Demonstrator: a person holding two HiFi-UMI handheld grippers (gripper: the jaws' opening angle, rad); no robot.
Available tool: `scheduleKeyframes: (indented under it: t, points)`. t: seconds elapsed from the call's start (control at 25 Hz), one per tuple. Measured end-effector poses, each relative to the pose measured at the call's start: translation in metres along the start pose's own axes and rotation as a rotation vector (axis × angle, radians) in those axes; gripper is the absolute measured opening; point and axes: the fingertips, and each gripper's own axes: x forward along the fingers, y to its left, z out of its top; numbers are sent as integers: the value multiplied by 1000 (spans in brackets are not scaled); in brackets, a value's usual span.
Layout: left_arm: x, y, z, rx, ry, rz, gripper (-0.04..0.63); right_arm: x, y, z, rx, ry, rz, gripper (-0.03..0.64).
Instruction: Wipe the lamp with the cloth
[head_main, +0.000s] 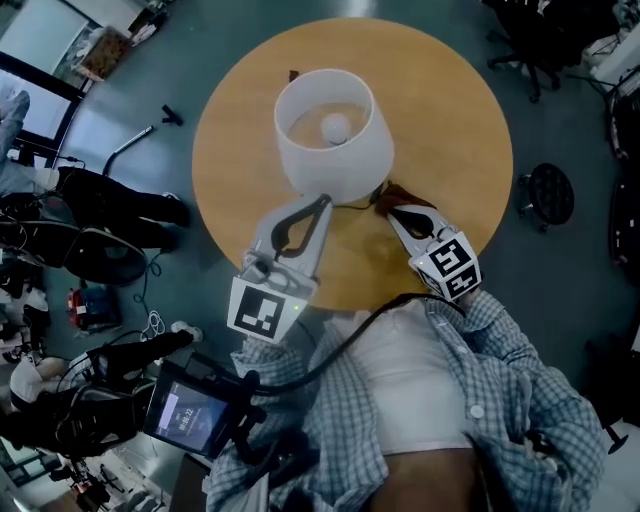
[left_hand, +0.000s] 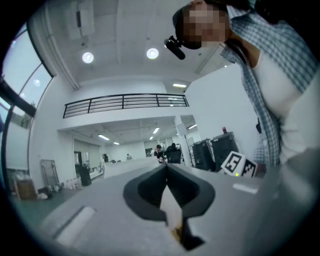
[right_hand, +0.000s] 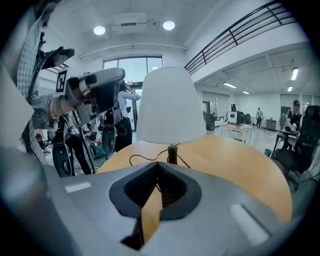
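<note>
Standing lamp (head_main: 330, 135) left-of-centre, tabletop (head_main: 452, 140) open rightward

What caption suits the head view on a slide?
Both shut, the left gripper and right gripper point at a white lamp on a round wooden table.

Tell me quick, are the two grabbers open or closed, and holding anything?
Left gripper: closed, holding nothing.
Right gripper: closed; a dark cloth sits at its tip, but a grip on it cannot be told.
</note>
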Motion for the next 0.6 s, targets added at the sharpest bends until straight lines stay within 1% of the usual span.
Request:
scheduleKeyframes:
  t: [0.08, 0.16, 0.28, 0.44, 0.52, 0.6]
  points:
    - [-6, -16, -23, -52, 25, -30, 5, 1, 4, -2, 35, -14, 21, 3]
    - [-8, -37, -49, -79, 76, -72, 5, -2, 9, -3, 67, -31, 52, 3]
    - [-7, -58, -84, -143, 134, -112, 5, -4, 16, -2, 49, -41, 74, 3]
    - [-13, -75, -123, -203, 198, -132, 5, -2, 26, -1, 29, -48, 90, 3]
    - [-15, -78, -140, -236, 204, -121, 5, -3, 26, -4, 27, -49, 92, 3]
    - [-15, -79, -145, -277, 210, -106, 5, -5, 27, -7, 25, -43, 96, 3]
